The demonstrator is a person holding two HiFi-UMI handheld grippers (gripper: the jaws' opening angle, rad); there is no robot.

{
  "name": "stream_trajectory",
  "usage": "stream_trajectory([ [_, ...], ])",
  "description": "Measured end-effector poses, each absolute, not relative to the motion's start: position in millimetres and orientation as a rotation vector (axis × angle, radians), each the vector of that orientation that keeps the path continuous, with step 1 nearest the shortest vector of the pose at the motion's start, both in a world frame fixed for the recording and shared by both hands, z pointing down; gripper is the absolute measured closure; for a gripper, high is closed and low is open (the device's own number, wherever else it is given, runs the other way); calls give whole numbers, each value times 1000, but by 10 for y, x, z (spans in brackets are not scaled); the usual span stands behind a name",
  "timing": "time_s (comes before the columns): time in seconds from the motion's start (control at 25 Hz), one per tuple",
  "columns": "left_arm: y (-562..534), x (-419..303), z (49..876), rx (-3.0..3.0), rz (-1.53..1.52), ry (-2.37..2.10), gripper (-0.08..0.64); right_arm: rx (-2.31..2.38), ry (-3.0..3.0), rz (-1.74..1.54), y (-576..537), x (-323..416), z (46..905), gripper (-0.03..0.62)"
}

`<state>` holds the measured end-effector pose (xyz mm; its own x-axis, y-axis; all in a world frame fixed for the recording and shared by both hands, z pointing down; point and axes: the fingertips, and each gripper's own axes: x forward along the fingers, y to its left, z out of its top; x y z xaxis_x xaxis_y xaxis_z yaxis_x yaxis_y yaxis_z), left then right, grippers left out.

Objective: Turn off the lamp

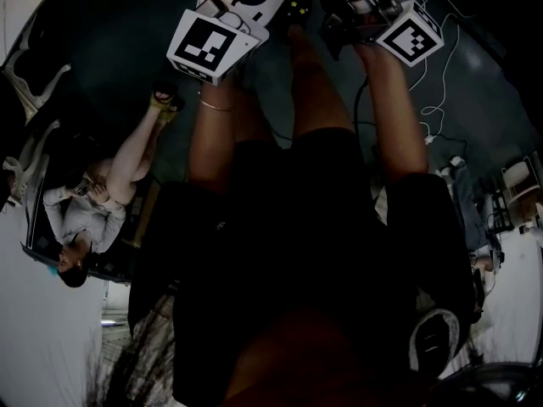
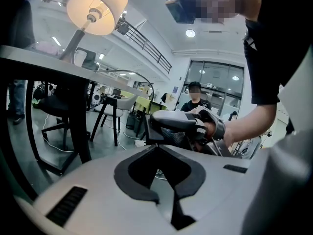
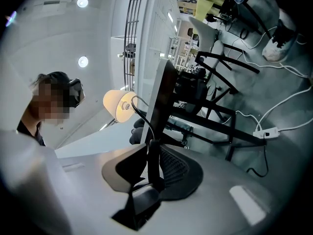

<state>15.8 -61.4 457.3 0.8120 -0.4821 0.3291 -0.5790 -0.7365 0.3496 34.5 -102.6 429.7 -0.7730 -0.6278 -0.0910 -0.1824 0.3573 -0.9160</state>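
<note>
The lamp [image 2: 97, 9] stands lit on a table [image 2: 44, 62] at the upper left of the left gripper view; its shade [image 3: 119, 105] also glows in the right gripper view. A black cord [image 3: 139, 114] runs from the lamp down into my right gripper [image 3: 149, 173]. That gripper is shut on a black block [image 3: 144, 199] on the cord, apparently the switch. My left gripper [image 2: 157, 173] is open and holds nothing, low in front of the table. In the head view only the two marker cubes [image 1: 212, 45] [image 1: 411, 36] show above my legs.
The table's dark legs [image 2: 80, 126] and chairs [image 2: 110, 111] stand ahead. A power strip with white cables [image 3: 266, 131] lies on the floor. One person sits behind [image 2: 195, 99], and another sits at the left [image 1: 93, 202].
</note>
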Motion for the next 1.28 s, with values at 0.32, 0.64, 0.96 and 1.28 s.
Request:
stream_trajectory([
  [0.32, -597, 164, 4632, 2543, 322, -782, 541, -723, 2175, -1431, -1006, 362, 4393, 517],
  [0.64, -562, 173, 4671, 2529, 344, -776, 541, -732, 2190, -1443, -989, 353, 4435, 517],
  [0.96, -546, 176, 4680, 2536, 359, -761, 541, -741, 2184, -1454, -991, 356, 4463, 514],
  [1.28, -528, 184, 4667, 2543, 366, -750, 541, -748, 2185, -1446, -987, 371, 4464, 508],
])
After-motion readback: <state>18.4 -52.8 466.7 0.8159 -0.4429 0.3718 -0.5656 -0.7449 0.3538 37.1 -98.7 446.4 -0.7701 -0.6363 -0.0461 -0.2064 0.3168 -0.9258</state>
